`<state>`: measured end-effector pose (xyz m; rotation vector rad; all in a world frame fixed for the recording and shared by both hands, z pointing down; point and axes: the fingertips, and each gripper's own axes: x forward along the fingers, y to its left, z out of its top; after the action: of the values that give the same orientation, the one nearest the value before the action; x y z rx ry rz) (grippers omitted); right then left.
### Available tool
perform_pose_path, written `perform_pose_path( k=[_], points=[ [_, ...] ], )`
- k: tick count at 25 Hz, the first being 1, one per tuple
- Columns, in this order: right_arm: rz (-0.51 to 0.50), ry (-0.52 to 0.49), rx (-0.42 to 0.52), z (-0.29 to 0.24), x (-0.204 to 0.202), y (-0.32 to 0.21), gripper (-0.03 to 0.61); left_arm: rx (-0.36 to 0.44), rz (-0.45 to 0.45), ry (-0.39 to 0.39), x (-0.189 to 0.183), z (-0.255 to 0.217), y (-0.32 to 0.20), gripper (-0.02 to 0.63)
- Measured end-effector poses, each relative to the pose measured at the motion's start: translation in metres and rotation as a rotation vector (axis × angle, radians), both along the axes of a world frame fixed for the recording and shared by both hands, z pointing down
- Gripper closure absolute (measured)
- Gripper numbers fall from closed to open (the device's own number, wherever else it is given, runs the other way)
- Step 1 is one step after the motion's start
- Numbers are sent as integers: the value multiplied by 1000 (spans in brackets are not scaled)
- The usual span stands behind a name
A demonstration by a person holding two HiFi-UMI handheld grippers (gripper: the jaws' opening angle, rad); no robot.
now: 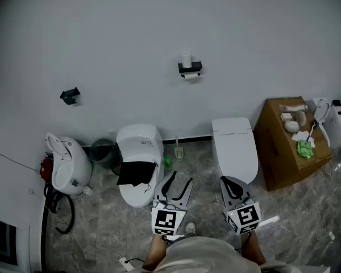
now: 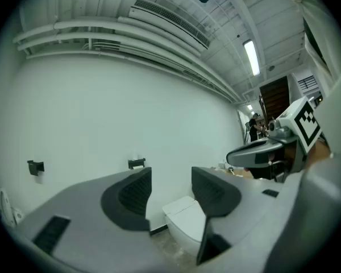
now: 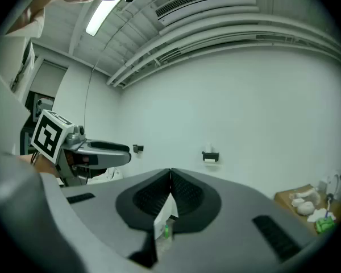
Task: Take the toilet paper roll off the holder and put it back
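Note:
The black toilet paper holder (image 1: 190,68) hangs on the white wall, far ahead of both grippers. A white roll (image 1: 186,58) stands on top of it and white paper shows under it. The holder is small in the left gripper view (image 2: 136,164) and in the right gripper view (image 3: 210,156). My left gripper (image 1: 178,182) is held low over the floor, jaws a little apart with nothing between them (image 2: 170,178). My right gripper (image 1: 227,181) is beside it, its tips touching and empty (image 3: 170,172).
A second black wall holder (image 1: 70,95) sits to the left. Below stand a white toilet (image 1: 139,147) with a black cloth (image 1: 137,172) on it, another white toilet (image 1: 234,147), a cardboard box (image 1: 287,144) at the right, and a white appliance (image 1: 65,164) and bucket (image 1: 104,152) at the left.

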<state>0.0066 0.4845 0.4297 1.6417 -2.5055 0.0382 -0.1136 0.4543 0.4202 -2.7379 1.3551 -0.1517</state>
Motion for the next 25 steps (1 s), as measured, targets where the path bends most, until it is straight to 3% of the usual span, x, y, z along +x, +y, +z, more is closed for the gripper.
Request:
perform_pose_path(
  k=[12,25],
  points=[
    [61,-13,-2,2,-23,-71,581,7,52,-5,-18,0,-77,391],
    [50,0,-15,9,-24,-119,581,2,37,2,-19,6,-125,394]
  ],
)
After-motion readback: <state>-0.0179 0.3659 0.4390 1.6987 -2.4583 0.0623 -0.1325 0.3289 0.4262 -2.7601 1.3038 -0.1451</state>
